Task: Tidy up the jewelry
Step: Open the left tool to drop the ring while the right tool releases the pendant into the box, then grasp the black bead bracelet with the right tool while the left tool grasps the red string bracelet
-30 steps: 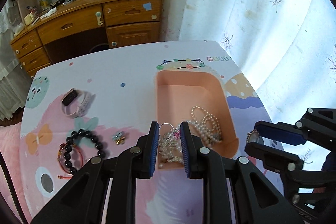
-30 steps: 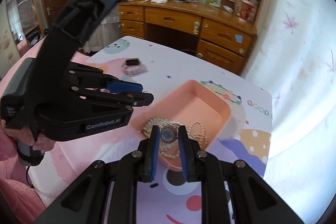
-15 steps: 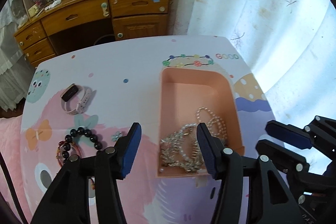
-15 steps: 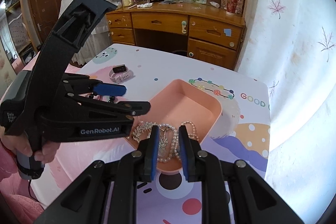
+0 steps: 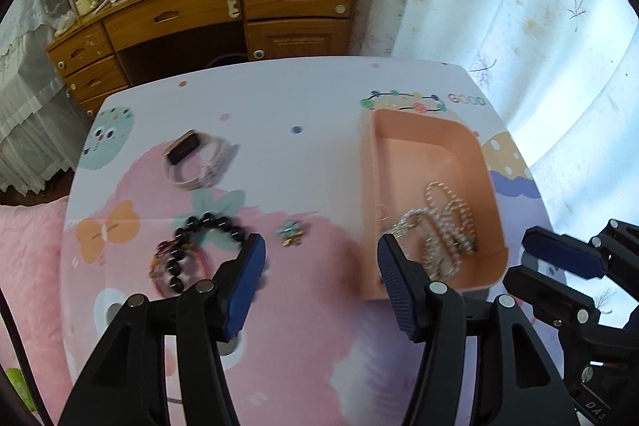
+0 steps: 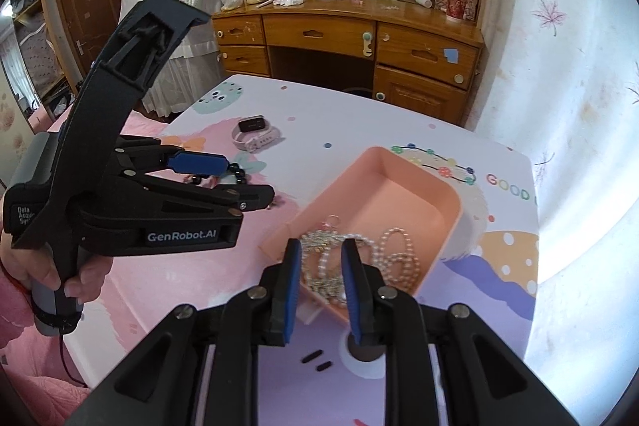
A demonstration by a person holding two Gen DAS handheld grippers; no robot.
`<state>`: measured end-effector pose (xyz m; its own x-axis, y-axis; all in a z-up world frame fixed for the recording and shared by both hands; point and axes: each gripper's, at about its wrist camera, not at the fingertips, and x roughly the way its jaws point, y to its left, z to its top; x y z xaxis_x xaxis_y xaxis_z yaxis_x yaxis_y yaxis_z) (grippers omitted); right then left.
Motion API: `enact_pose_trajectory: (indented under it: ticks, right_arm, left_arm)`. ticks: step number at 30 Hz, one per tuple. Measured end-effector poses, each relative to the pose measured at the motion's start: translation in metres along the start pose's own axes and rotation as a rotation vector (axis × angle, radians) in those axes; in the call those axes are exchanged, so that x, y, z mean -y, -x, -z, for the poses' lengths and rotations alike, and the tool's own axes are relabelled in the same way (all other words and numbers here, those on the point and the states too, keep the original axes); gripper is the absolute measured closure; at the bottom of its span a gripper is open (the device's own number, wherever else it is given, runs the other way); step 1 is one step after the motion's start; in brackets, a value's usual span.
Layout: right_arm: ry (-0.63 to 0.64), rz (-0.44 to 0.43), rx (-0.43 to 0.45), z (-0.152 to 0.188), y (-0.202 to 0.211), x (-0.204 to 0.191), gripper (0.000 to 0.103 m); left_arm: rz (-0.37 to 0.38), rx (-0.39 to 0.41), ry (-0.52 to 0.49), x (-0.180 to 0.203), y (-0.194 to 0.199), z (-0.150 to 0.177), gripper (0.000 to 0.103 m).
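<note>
necklaces point(image 5: 439, 234) lie in pink tray point(image 5: 419, 134), beyond narrowly parted, just-opening right claw point(image 6: 321, 282); left claw point(image 5: 319, 278) wide, empty.

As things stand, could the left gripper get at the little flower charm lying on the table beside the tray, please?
Probably yes. The left gripper is open with nothing between its jaws, and the flower charm lies in the open just ahead of them, apart from the black bead bracelet and the pink tray.

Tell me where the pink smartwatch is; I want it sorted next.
The pink smartwatch lies on the table, left of the peach tray in the left wrist view, just beyond the black bead bracelet.
</note>
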<state>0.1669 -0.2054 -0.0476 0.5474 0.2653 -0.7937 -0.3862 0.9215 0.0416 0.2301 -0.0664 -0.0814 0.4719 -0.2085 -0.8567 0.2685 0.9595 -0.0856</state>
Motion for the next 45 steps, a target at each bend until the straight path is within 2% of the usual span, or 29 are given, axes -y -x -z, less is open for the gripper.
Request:
enact_pose_trajectory:
  ticks: [7,10,13,22,27,35,39,41,45]
  right_arm:
    - [-0.068,-0.059,-0.002,-0.006,-0.009,-0.023,0.067]
    - [-0.125,-0.099,-0.012,-0.007,-0.016,-0.032,0.066]
    - [-0.160,-0.116,-0.024,-0.010,-0.022,-0.043,0.066]
    - [-0.207,-0.132,-0.092,-0.017,-0.052,-0.075,0.065]
    - [-0.239,-0.120,-0.152,-0.015,-0.074,-0.085,0.061]
    - [-0.330,-0.078,-0.220,-0.014,-0.112,-0.091,0.059]
    - [-0.394,-0.029,-0.205,-0.014,-0.129,-0.093,0.059]
    - [-0.413,0.011,-0.195,-0.014,-0.137,-0.096,0.059]
    - [-0.420,0.065,-0.166,-0.014,-0.145,-0.100,0.060]
  left_arm:
    - [-0.025,-0.021,0.037,-0.040,0.005,0.013,0.046]
    - [-0.031,-0.027,0.056,-0.058,0.007,0.017,0.045]
    - [-0.040,-0.029,0.063,-0.075,0.008,0.022,0.037]
    - [-0.047,-0.056,0.051,-0.118,-0.001,0.033,0.036]
    - [-0.003,-0.027,0.046,-0.136,-0.007,0.038,0.036]
    - [-0.005,-0.032,0.021,-0.161,-0.031,0.043,0.036]
    - [0.039,-0.041,0.096,-0.173,-0.046,0.045,0.049]
    - [0.038,-0.029,0.115,-0.175,-0.050,0.045,0.054]
    - [0.046,-0.028,0.133,-0.177,-0.059,0.046,0.058]
